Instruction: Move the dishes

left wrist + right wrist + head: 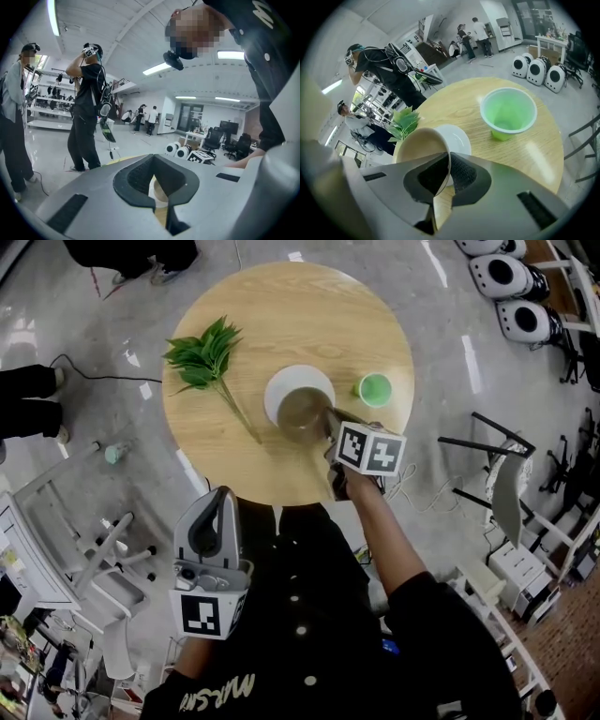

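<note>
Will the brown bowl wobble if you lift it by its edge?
Probably a little. The right gripper pinches the brown bowl at just one spot on its thin rim, so it may tilt. It looks stiff and empty, so likely light. It might slide on the smooth white plate.

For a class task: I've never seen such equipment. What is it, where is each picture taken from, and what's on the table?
No robot: a person holds a two-jaw gripper in each hand. The head view looks down from the person's head; the other two cameras ride on the grippers. On the round table are a leafy sprig, a white plate and a green cup. The right gripper pinches the rim of a tan bowl over the plate; the left gripper is shut, empty.
</note>
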{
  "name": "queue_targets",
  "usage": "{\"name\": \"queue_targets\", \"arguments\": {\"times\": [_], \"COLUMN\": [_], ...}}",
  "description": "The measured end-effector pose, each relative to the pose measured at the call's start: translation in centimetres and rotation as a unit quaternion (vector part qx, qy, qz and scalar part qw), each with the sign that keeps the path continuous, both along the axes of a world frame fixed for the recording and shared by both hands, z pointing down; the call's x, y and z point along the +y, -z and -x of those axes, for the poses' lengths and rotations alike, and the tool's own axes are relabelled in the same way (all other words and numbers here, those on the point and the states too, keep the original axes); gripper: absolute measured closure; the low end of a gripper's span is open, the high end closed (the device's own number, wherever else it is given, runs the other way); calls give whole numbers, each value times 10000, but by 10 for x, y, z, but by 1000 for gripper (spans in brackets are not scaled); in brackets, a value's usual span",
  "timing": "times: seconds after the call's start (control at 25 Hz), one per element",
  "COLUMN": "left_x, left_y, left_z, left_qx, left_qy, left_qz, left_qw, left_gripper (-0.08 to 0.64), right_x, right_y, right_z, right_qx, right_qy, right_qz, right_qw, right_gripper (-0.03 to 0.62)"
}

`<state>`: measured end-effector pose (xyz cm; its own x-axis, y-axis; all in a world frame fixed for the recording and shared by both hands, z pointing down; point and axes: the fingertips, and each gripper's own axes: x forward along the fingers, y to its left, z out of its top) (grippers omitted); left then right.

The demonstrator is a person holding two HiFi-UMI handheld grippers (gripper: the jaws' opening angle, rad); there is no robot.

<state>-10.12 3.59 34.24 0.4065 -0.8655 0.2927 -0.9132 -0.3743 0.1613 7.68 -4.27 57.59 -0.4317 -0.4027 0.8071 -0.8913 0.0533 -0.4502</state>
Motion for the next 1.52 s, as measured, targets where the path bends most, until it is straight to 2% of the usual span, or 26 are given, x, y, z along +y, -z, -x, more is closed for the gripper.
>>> {"name": "queue_targets", "arguments": {"times": [0.24,0.36,0.48,0.76,0.92,1.16,1.32,1.52], "left_x": [-9,-8,-8,-3,-4,2,1,0], "left_y": [16,16,20,16,17,12,15,15], "left_z": [-11,-19,-28,-35,-39,-41,-40,-39], "left_qx": [-14,18,-23,-72,-48,-50,-82,-58], "left_qy": [-213,-278,-434,-560,-574,-549,-567,-550], "left_qz": [-243,-91,-236,-153,-165,23,-122,-93], "left_qw": [9995,9996,9988,9983,9982,9985,9983,9984], "left_gripper": [543,543,543,543,543,543,543,543], "right_x": [20,35,49,71,71,71,70,68], "right_y": [18,18,15,-9,-18,-22,-21,-13], "right_z": [-26,-46,-64,-98,-98,-96,-94,-99], "right_qx": [304,427,554,849,724,774,749,635], "right_qy": [298,301,306,349,398,471,498,350], "right_qz": [-82,-11,58,255,310,320,269,102], "right_qw": [9991,9986,9980,9955,9961,9954,9956,9973], "right_gripper": [581,581,580,581,580,578,575,533]}}
